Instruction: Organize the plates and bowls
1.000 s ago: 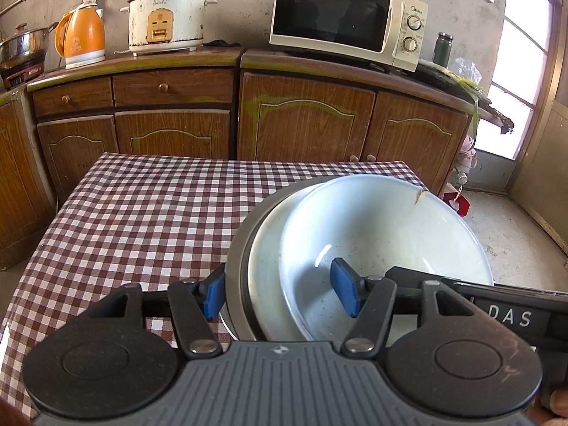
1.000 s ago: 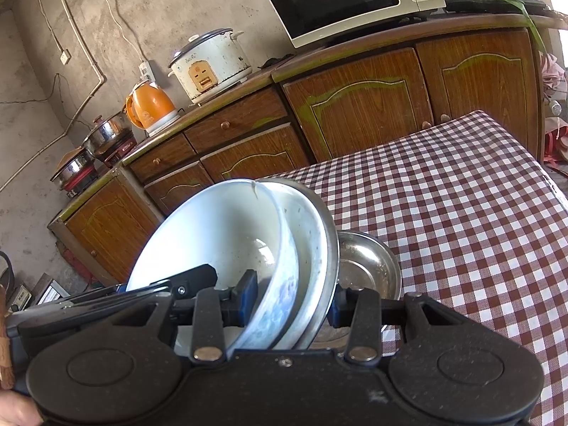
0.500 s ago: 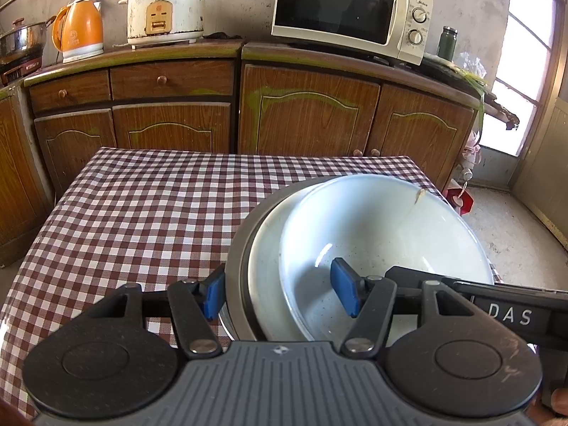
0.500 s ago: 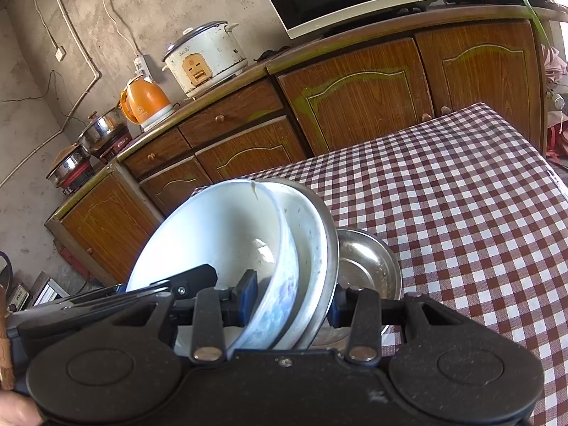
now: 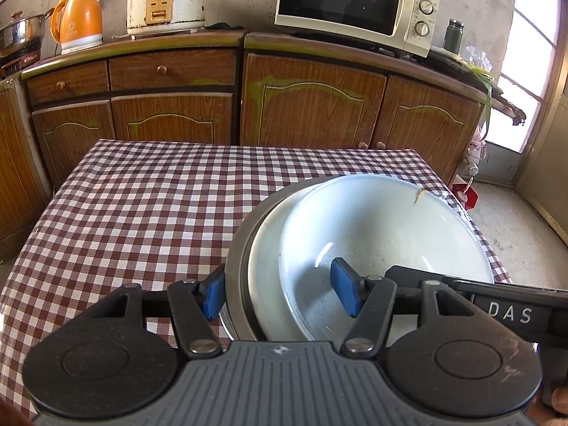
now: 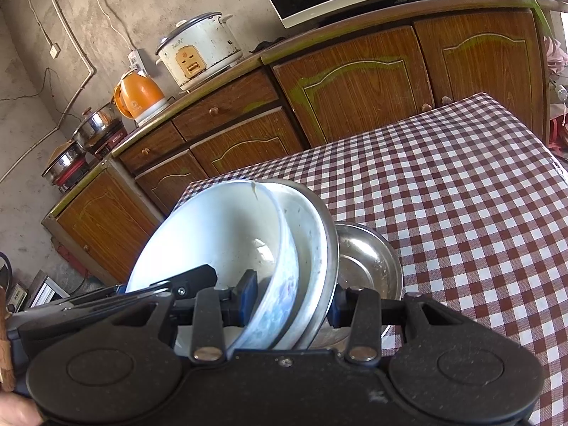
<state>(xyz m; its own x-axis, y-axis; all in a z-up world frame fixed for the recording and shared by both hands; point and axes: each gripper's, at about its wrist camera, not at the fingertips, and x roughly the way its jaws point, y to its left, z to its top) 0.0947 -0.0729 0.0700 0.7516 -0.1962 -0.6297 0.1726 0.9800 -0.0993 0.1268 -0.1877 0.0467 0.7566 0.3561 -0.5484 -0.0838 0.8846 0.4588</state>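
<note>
- Left gripper [image 5: 280,293] is clenched across a nested stack of dishes: one blue pad on the outside of the steel bowl [image 5: 236,269], the other pad inside the white bowl [image 5: 383,227].
- Right gripper [image 6: 291,300] is clamped on the same stack from the other side: one pad inside the white bowl [image 6: 213,234], the other behind the steel rim [image 6: 332,248].
- Between the white bowl and the steel bowl sits a pale plate or shallow dish [image 5: 264,248]; cannot tell which.
- The stack is held between the two tools, tilted, over the near right part of the checked table [image 5: 149,206]; whether its base touches the cloth is hidden.
- A second steel bowl [image 6: 369,266] lies just beyond the stack in the right wrist view; cannot tell if it rests on the table or is part of the stack.
- Key relation: the stack sits straight ahead of both grippers, rims running roughly along each gripper's pointing line, so each tool pinches across the rims. Both hands are equally on it; neither is nearer.
- Judgement: the next move is probably setting the stack down on the cloth, and it needs both hands lowering together or the bowls slide apart.
- Against the earlier frames: the grip and the stack's place between the fingers look unchanged.
- The cabinets [image 5: 309,106] and microwave [image 5: 355,3] sit higher in frame, and more table shows beyond the stack, so both views have dipped slightly downward.
</note>
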